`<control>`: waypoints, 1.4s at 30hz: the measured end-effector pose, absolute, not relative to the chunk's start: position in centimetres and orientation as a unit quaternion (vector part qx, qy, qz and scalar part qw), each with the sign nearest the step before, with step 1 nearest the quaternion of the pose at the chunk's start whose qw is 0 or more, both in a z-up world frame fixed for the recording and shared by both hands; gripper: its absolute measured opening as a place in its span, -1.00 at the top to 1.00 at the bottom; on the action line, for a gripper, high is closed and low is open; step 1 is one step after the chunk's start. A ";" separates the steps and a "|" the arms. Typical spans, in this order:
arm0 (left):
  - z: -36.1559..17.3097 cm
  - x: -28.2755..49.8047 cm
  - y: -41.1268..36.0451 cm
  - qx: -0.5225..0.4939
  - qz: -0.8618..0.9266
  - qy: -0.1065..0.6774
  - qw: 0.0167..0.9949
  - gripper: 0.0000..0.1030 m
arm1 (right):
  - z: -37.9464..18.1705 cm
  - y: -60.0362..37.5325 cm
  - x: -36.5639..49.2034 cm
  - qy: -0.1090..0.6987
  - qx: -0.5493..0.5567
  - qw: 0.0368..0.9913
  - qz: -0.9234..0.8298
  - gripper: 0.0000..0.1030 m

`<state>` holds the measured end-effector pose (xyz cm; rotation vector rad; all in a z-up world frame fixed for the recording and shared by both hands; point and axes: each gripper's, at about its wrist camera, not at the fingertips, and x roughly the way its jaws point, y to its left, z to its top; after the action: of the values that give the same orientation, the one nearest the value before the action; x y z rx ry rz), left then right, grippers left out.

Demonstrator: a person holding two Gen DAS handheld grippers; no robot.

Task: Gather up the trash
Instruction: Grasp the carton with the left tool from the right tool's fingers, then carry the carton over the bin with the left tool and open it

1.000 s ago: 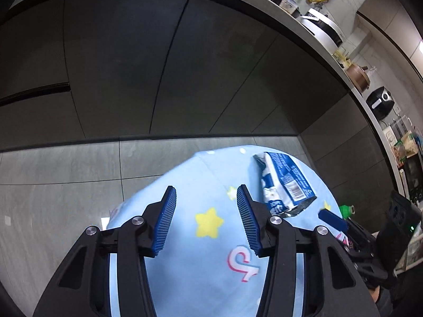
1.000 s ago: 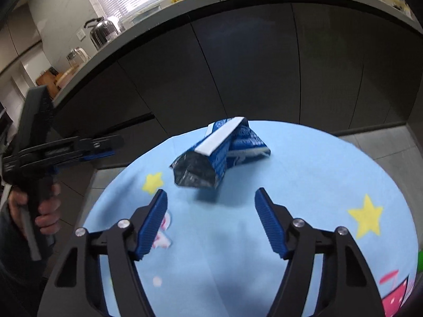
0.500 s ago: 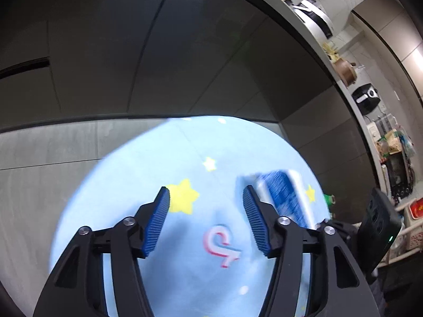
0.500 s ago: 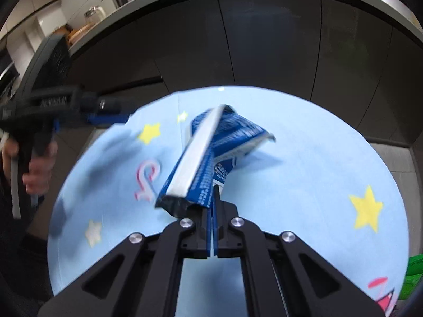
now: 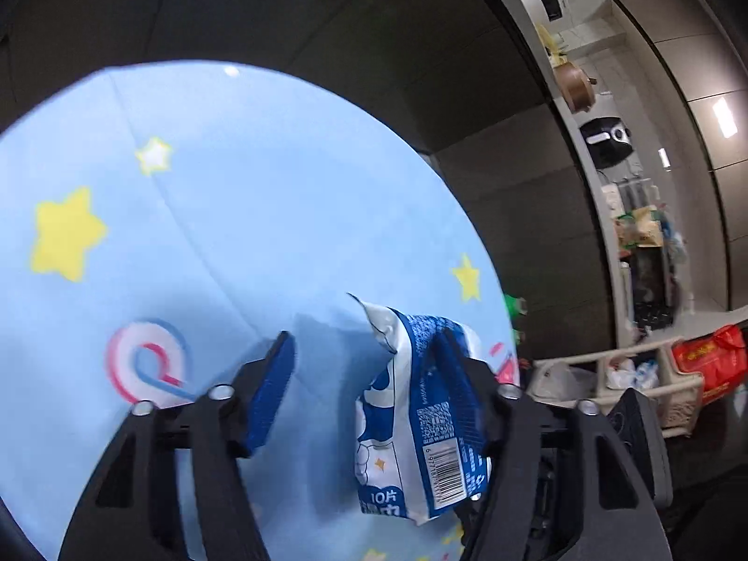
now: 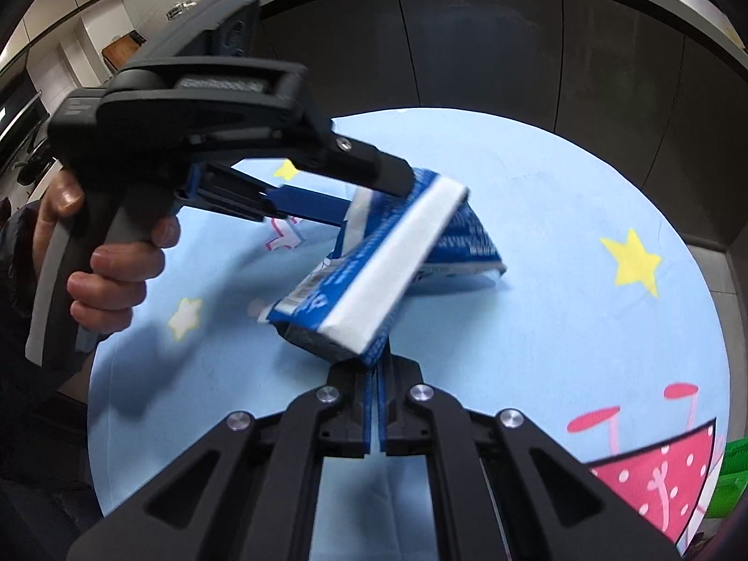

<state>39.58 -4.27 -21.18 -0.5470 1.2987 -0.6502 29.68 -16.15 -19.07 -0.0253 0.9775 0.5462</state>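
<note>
A crumpled blue-and-white wrapper [image 6: 388,271] with a barcode hangs above the light-blue starry worktop [image 6: 584,327]. The right gripper [image 6: 374,402] has its fingers clamped on the wrapper's lower edge, which hides their tips. The left gripper [image 5: 369,374] is closing around its far end, one finger partly hidden behind it.

Your right gripper [image 6: 374,369] went from wide open around the blue-and-white wrapper [image 6: 388,262] to clamped shut on its near end, and lifted it off the tablecloth [image 6: 561,318]. Your left gripper [image 5: 369,369] swung in from the side: the wrapper now sits between its jaws (closing, against the right finger [image 5: 460,383] only).
</note>
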 end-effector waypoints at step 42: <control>-14.5 17.5 -39.4 -0.026 -0.495 0.573 0.652 0.77 | -17.4 -43.8 2.8 0.394 0.144 0.905 0.064 0.85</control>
<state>17.47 -39.42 -14.54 -0.0590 1.3015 -1.1229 2.80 -43.81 -17.42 0.2979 0.8147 0.1325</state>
